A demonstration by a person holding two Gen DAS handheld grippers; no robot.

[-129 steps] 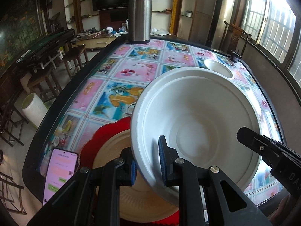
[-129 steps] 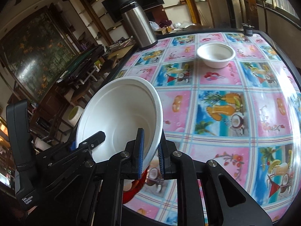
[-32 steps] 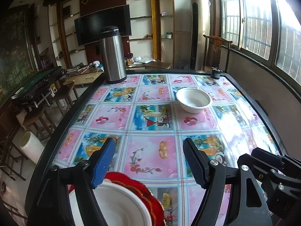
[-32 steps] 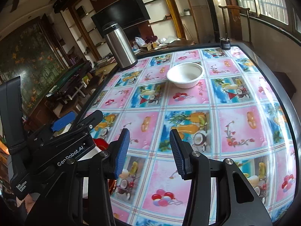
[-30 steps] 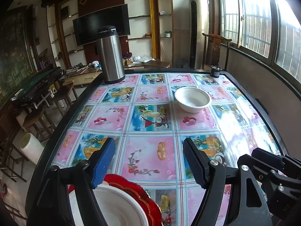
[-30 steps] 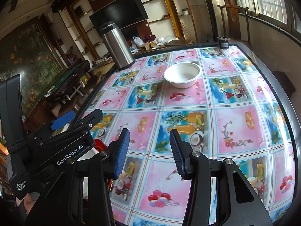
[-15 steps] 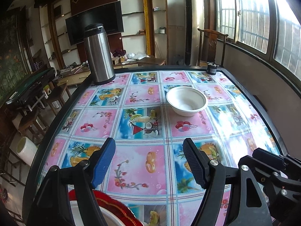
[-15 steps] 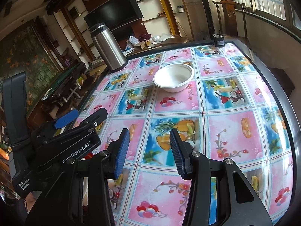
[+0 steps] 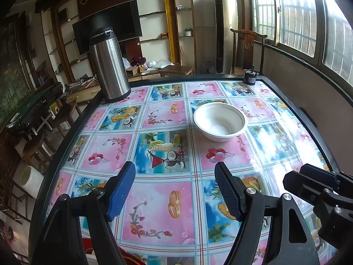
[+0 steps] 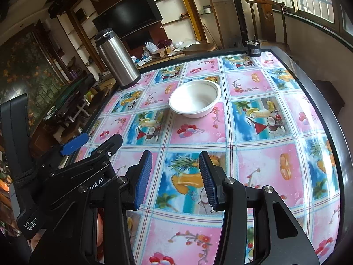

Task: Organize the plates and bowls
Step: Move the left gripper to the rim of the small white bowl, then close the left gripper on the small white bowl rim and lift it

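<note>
**Both grippers empty, white bowl waiting mid-table**

The left gripper [image 9: 174, 187] is held with its jaws spread wide and nothing between them; the right gripper [image 10: 175, 176] is parted more narrowly and is likewise empty. The white bowl [image 9: 220, 121] is seen upright on the far half of the table, well apart from both tools, on a pink square of the cloth near the middle of its width. At the bottom edge of the left wrist view a sliver of a red plate [image 9: 123, 254] is just visible under the left tool; what is stacked on it cannot be told.

The step in hand is judged to be a reach for the bowl. It is best done if the rim is approached from the near side, with one finger slid inside the wall and one outside, so that the thin lip is pinched rather than crushed. A light disposable bowl is likely to skid on a glossy surface, so a push from the fingertips should be avoided.

The table [image 9: 72, 132] is covered by a shiny patterned cloth of fruit and drink squares, framed by a dark rim. A steel thermos flask [image 9: 109, 66] is stood at the far left corner and a small dark object [image 9: 250, 78] at the far right. Beyond are shelves, a television [image 9: 108, 27], a wooden chair [image 9: 248, 46] and barred windows
</note>
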